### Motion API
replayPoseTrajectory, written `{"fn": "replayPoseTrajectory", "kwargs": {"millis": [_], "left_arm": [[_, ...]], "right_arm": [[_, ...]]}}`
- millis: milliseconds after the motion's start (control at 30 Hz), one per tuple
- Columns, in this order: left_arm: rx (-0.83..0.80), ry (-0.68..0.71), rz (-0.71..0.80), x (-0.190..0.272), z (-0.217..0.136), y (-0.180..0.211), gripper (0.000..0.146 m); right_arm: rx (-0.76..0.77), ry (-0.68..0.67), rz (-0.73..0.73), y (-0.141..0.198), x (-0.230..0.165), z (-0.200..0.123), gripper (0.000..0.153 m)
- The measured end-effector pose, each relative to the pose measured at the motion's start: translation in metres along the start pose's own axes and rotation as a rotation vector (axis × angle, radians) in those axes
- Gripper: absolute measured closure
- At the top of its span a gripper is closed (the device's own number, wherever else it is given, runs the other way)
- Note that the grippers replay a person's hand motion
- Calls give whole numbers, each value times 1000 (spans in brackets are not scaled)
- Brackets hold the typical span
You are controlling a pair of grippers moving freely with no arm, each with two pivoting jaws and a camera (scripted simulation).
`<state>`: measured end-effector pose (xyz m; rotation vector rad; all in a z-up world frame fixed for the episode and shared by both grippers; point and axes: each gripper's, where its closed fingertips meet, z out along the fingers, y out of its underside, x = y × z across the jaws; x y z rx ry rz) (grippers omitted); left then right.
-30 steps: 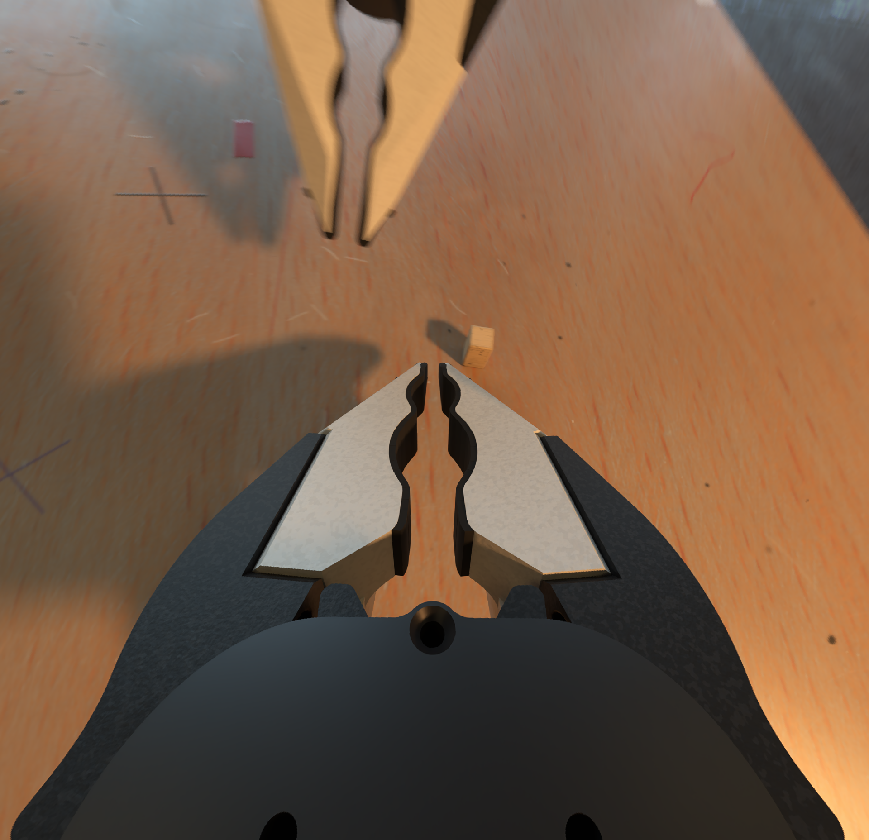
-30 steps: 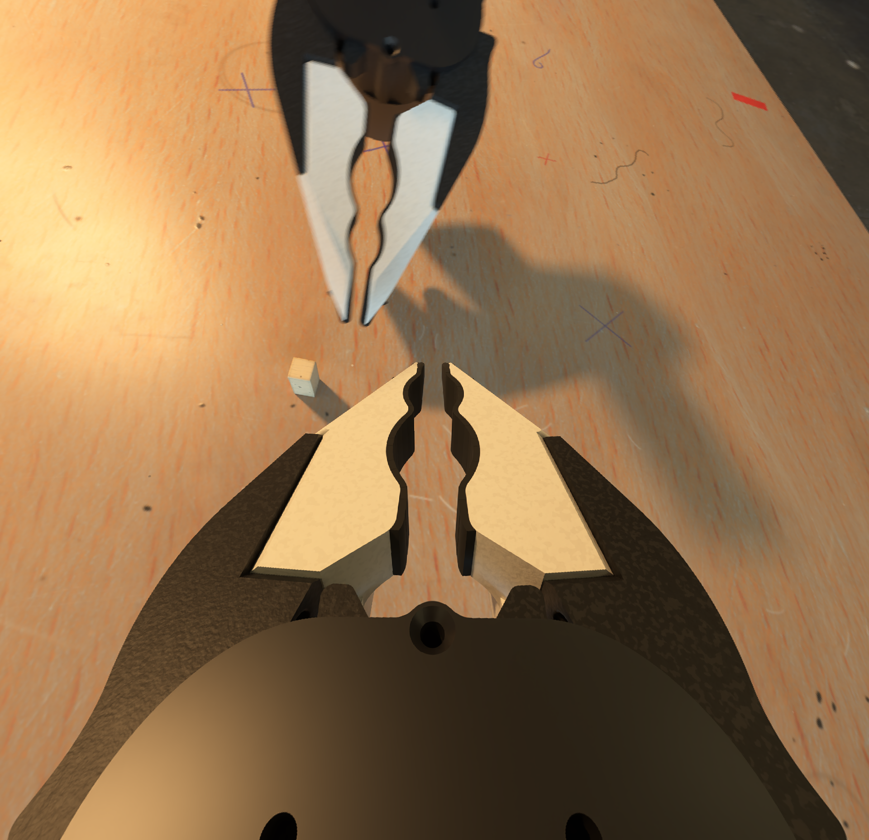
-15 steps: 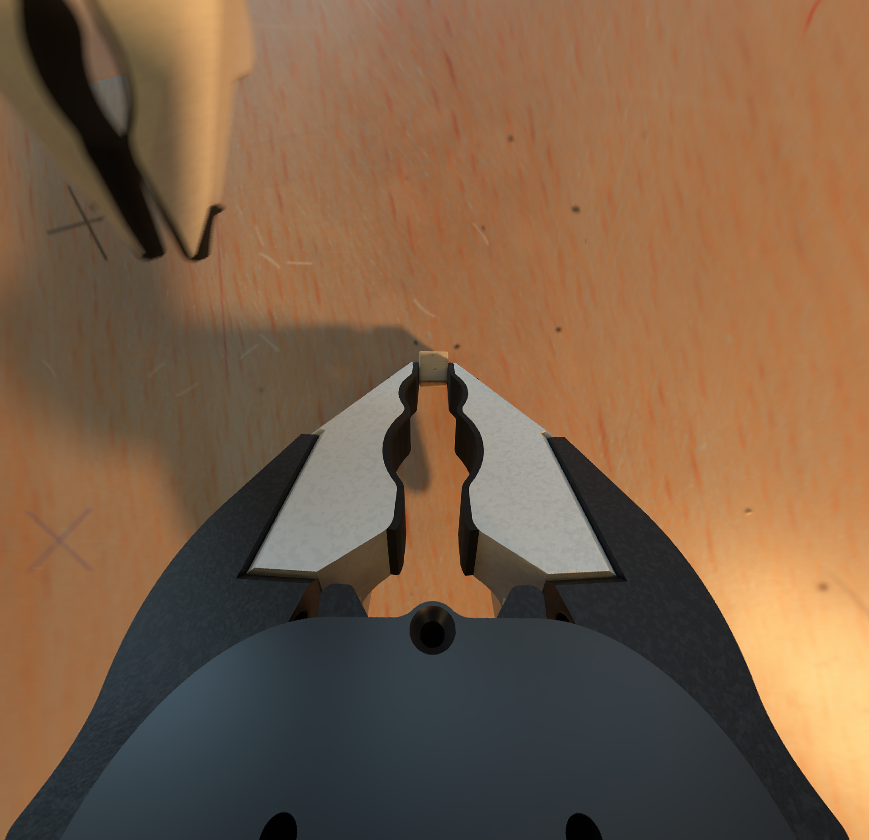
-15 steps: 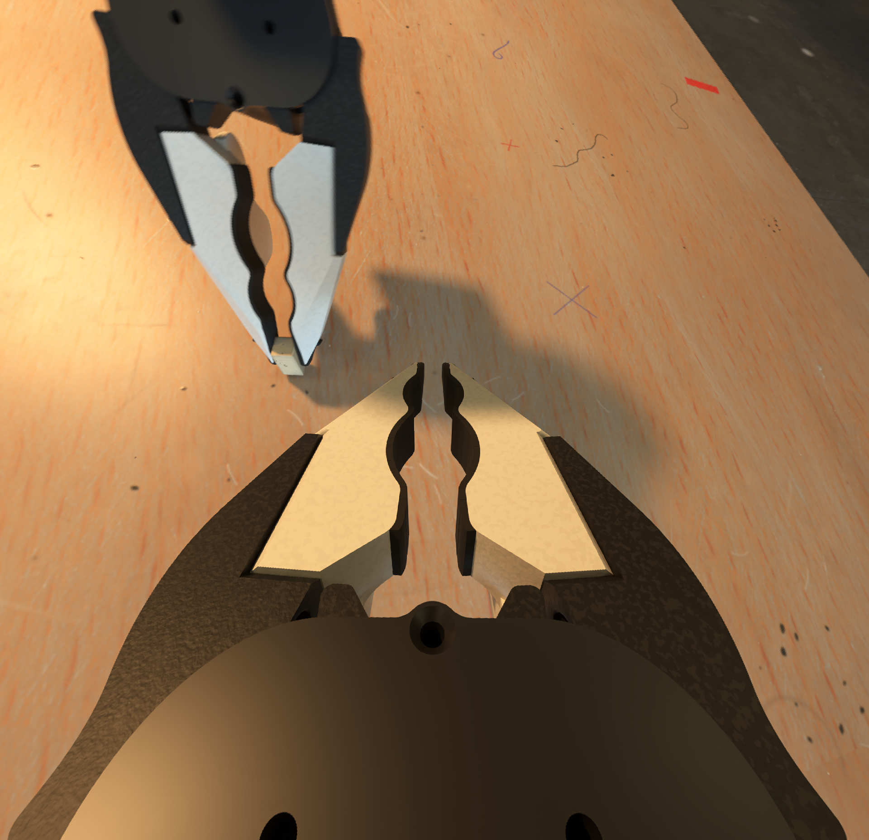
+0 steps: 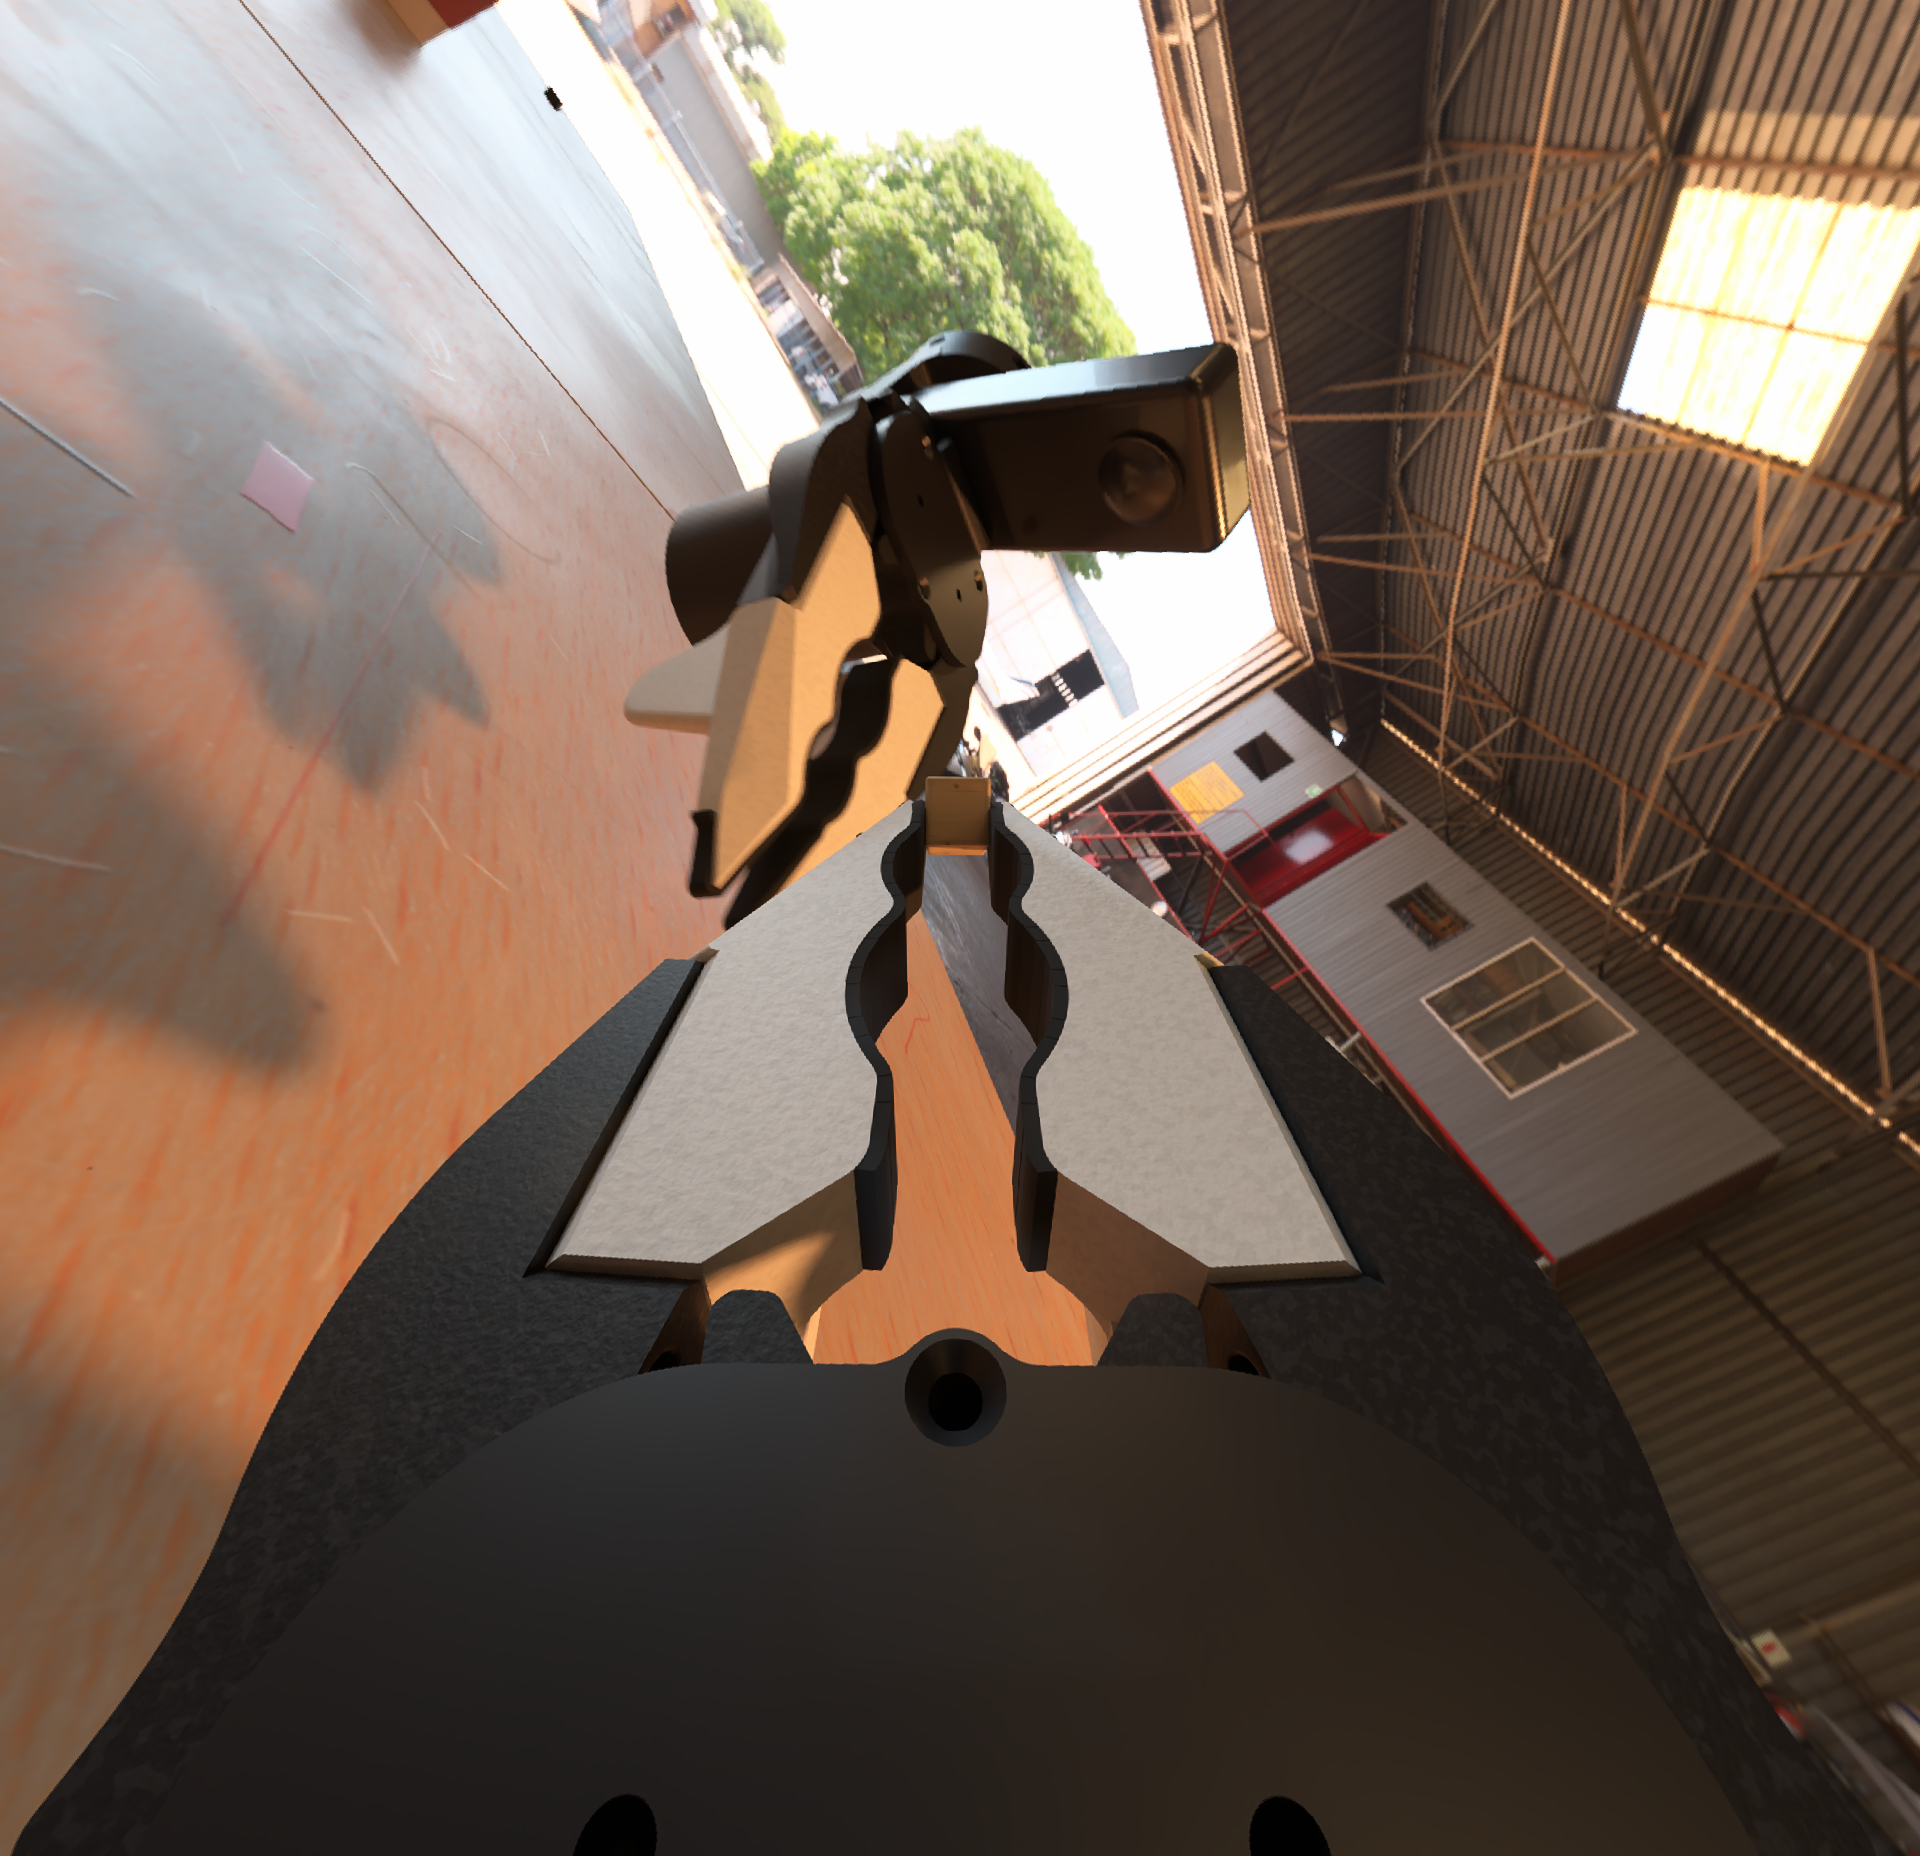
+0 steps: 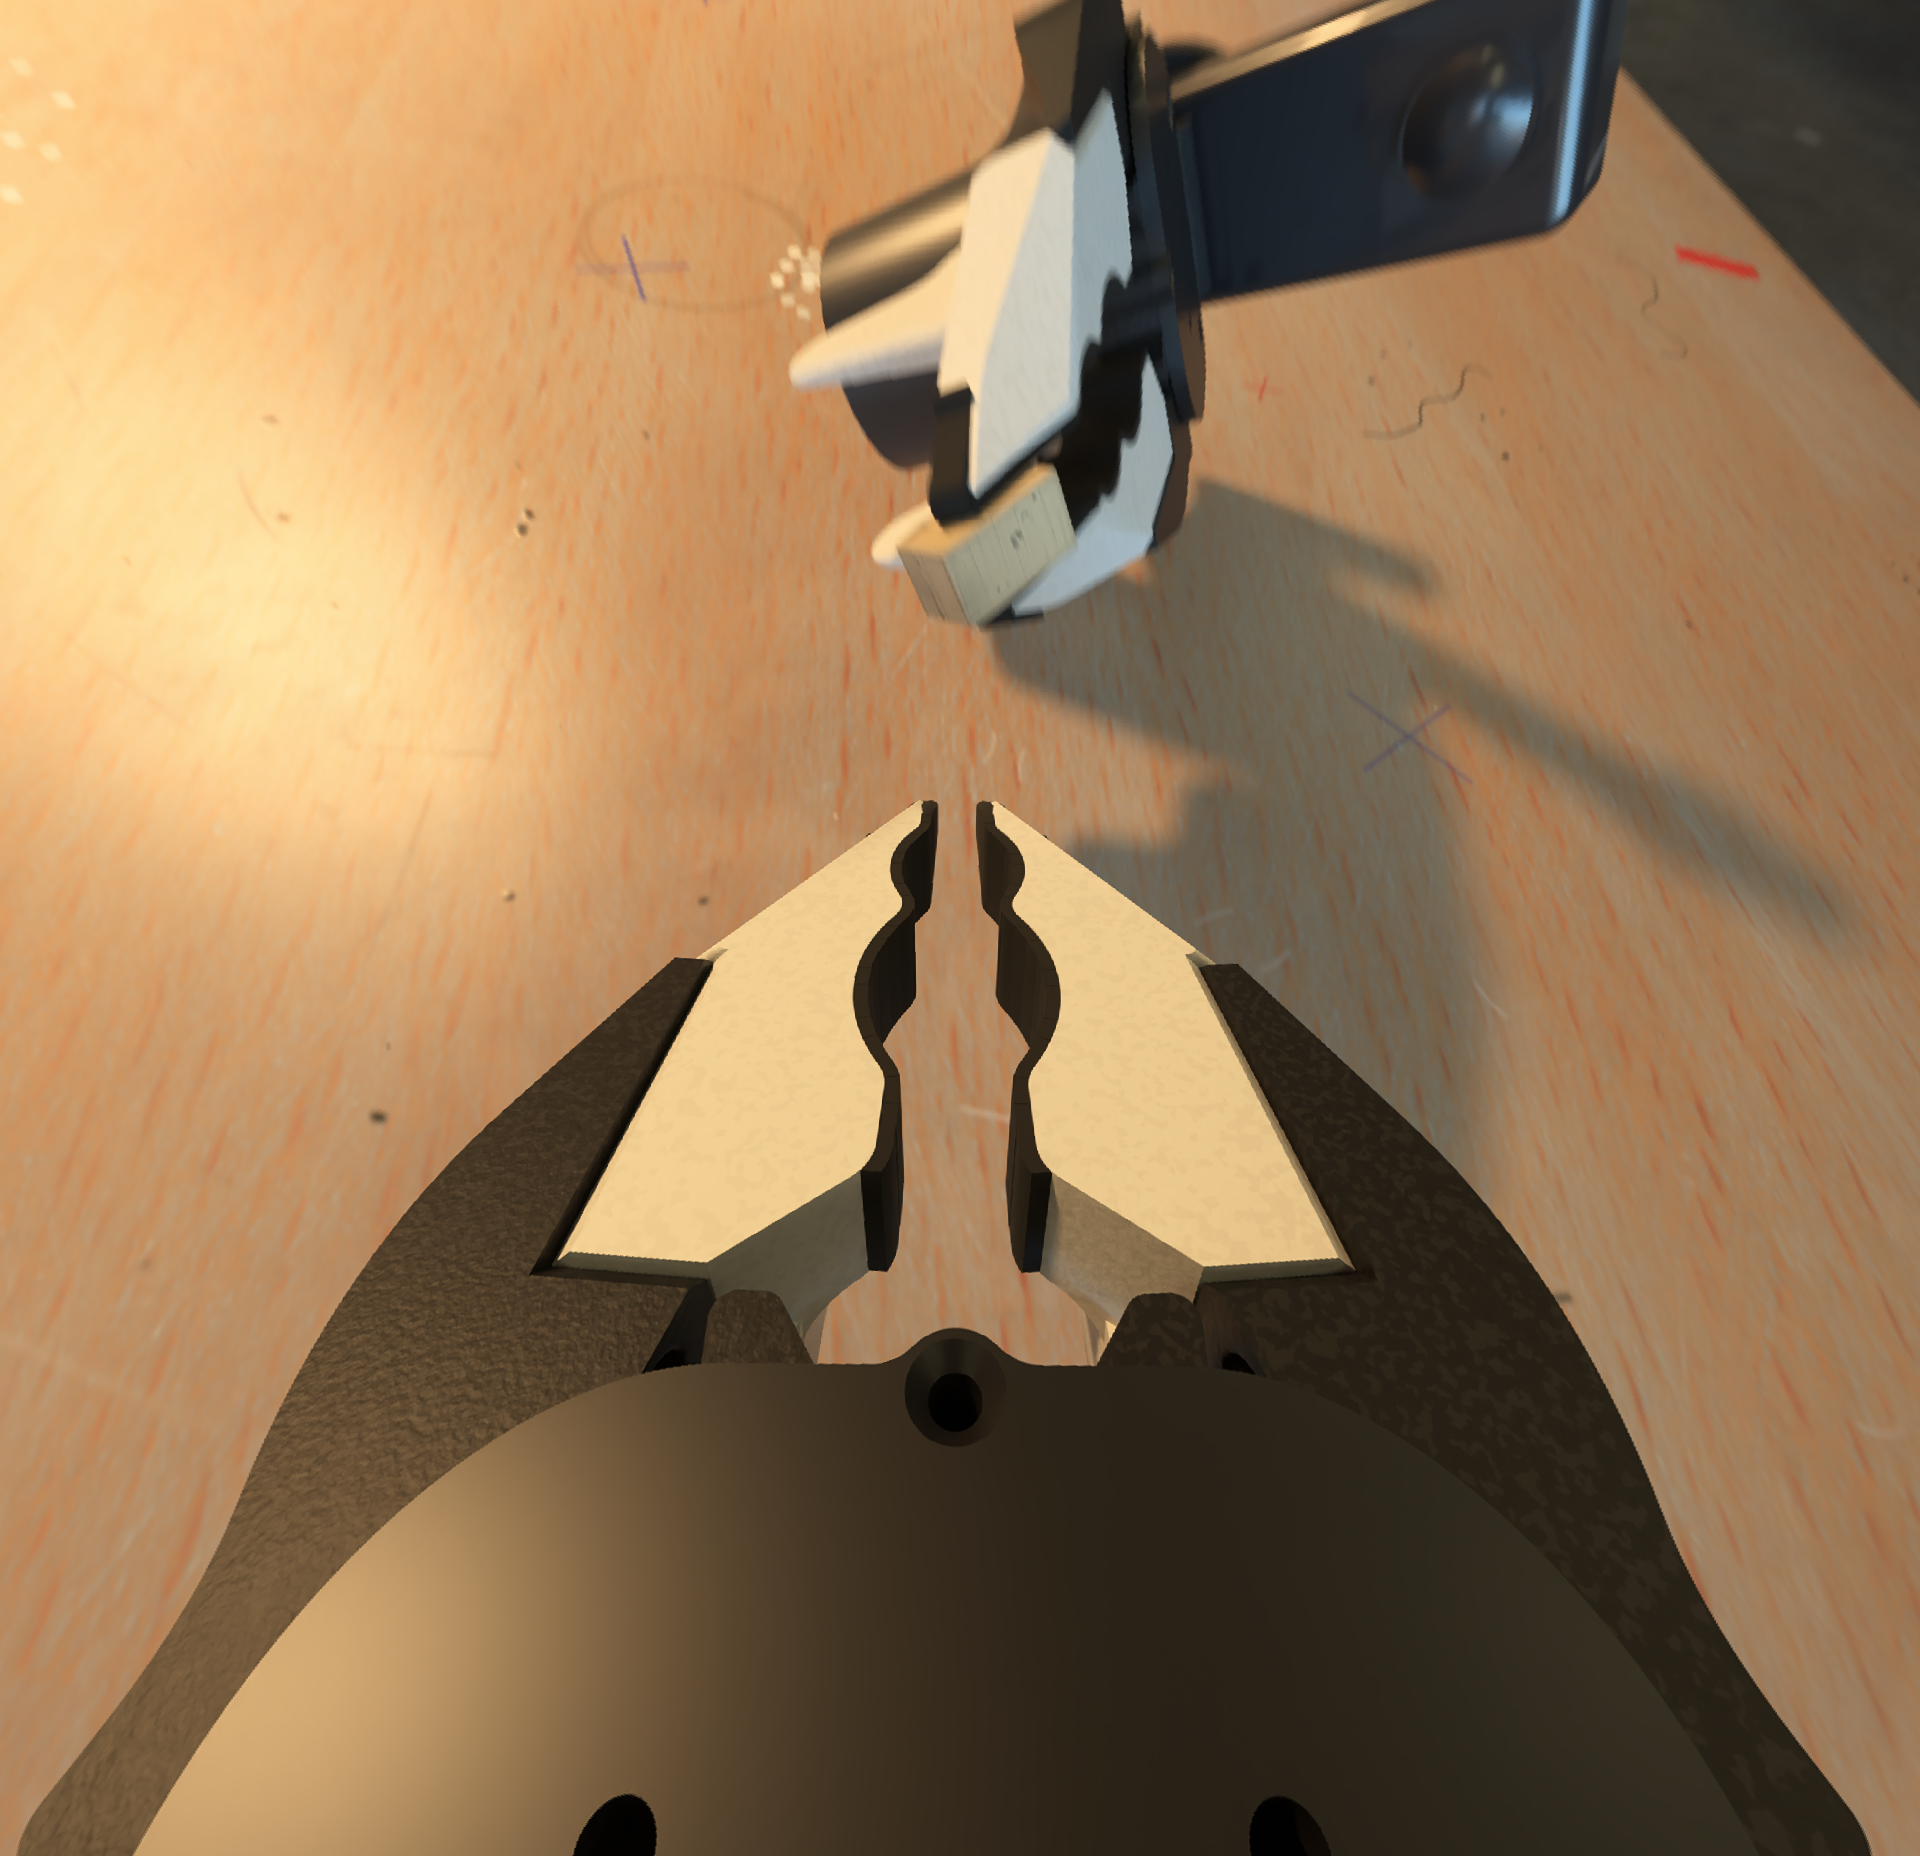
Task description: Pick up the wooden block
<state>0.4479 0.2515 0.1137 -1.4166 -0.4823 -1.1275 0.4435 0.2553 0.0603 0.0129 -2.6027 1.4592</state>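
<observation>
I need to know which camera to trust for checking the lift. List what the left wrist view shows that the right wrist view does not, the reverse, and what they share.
Only the left wrist view: a shed roof, a tree, a pink square on the table.

Only the right wrist view: the wooden block seen from outside, clear of the table, and a red mark.

Both: the block pinched at the left gripper tips, and the right gripper holding nothing.
</observation>
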Motion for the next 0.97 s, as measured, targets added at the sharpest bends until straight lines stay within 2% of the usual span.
{"fn": "replayPoseTrajectory", "kwargs": {"millis": [167,267,400,533,633,733,800,867,967], "left_arm": [[26,-65,5,-13,-5,-3,135],[9,-159,40,-24,-12,-2,135],[-67,-269,76,-36,-15,7,135],[-46,-264,52,-37,-16,4,135],[28,-170,-18,-28,-11,-3,135],[152,-86,-83,-23,-9,-17,135],[219,-79,-110,-25,-9,-24,135],[270,-125,-112,-33,-13,-30,135],[264,-213,-77,-43,-21,-31,135]], "right_arm": [[121,6,36,-17,2,-2,145],[186,8,85,-23,8,-11,145],[155,31,93,-15,14,-12,146],[27,-2,84,2,8,-2,146],[-13,15,79,5,8,3,145],[51,55,150,-6,16,6,145],[110,74,214,-13,22,7,146],[155,88,264,-18,26,7,146],[175,127,310,-17,34,6,146]]}}
